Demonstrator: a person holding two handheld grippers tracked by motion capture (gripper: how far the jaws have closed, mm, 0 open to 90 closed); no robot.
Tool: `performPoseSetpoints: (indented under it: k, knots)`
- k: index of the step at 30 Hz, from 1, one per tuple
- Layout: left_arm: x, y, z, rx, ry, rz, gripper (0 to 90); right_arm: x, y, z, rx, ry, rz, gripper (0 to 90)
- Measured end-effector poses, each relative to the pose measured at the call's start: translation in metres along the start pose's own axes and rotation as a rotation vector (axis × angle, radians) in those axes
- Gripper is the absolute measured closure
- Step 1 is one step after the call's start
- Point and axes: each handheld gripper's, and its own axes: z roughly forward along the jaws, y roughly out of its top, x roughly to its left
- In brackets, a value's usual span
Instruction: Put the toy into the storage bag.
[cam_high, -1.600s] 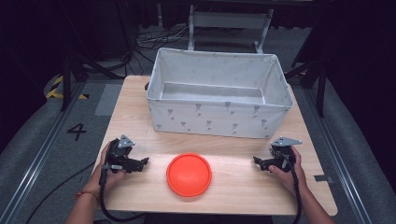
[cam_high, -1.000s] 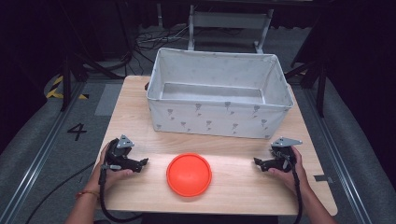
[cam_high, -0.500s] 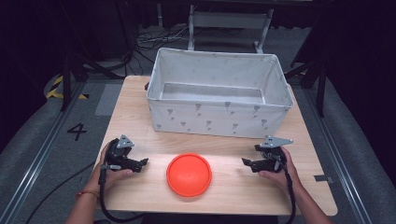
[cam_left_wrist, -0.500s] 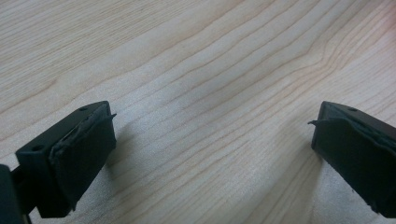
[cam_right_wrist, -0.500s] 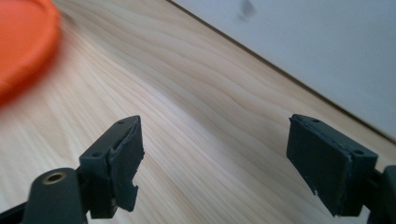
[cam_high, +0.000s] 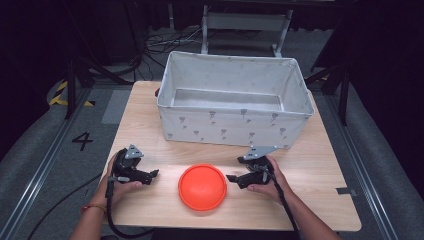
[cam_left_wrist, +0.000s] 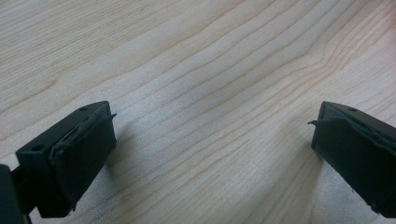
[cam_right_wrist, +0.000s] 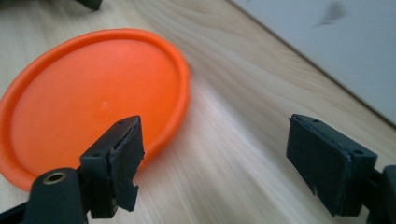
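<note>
A pale wooden surface carries a grey fabric bin toward 12 o'clock and an orange disc toward 6 o'clock — the right tool, jaws spread wide, sits just off the disc's 3 o'clock edge, while the left tool, likewise released, rests apart at its 9 o'clock.

This looks like a lab or recording studio: around the wooden table lie grey carpet, floor rails, a painted number 4, hazard tape, loose cables and dark surroundings behind it.
</note>
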Motion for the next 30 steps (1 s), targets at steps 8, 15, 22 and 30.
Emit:
performPoseSetpoints:
  k: [8, 15, 22, 30]
  knots:
    - [0.0, 0.0, 0.0, 0.0, 0.0, 0.0, 0.1, 0.021, 0.006, 0.037, 0.069, 0.056, -0.054, 18.5]
    - [-0.001, 0.0, 0.0, 0.0, 0.006, -0.003, 0.2, 0.029, 0.005, 0.051, 0.075, 0.043, -0.07, 15.5]
    - [-0.002, 0.0, 0.0, 0.0, 0.018, -0.012, 0.3, 0.036, 0.004, 0.05, 0.069, 0.031, -0.094, 27.9]
    - [-0.002, 0.0, 0.0, -0.003, 0.022, -0.017, 0.3, 0.029, 0.003, 0.047, 0.038, -0.002, -0.032, 55.2]
